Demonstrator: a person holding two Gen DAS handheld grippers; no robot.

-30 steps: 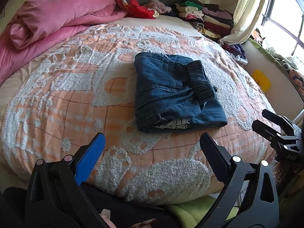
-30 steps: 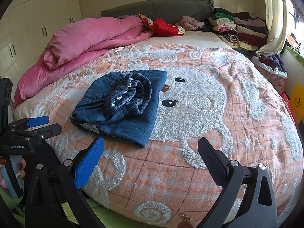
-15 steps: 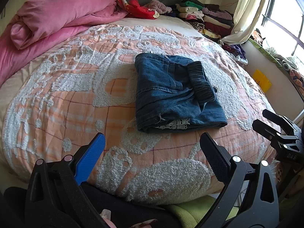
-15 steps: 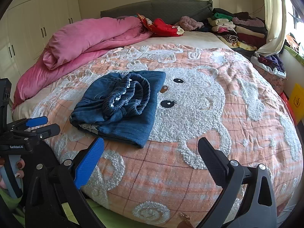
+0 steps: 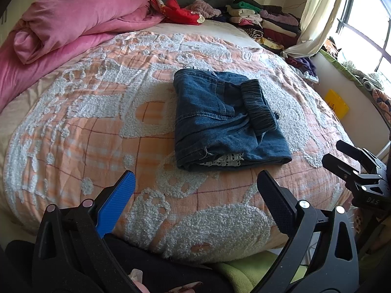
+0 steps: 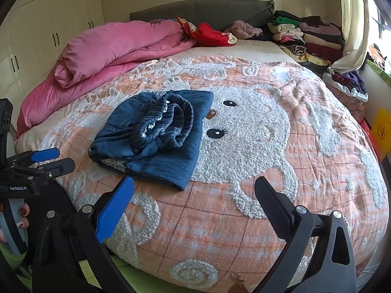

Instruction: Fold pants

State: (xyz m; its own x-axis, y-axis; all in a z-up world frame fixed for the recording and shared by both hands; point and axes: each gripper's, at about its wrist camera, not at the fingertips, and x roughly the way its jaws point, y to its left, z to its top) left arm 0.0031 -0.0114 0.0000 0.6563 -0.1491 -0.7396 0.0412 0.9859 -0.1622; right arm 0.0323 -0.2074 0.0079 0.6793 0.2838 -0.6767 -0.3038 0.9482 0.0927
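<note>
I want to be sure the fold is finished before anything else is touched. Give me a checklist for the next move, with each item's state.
1. Jeans folded into a compact bundle: ok.
2. Jeans lying on the bedspread, free of both grippers: ok.
3. Left gripper open and empty: ok.
4. Right gripper open and empty: ok.
5. Bundle tidy: not ok, the waistband is bunched on top and white lace pokes out at the near edge.
6. Layers underneath lying flat: cannot tell.
</note>
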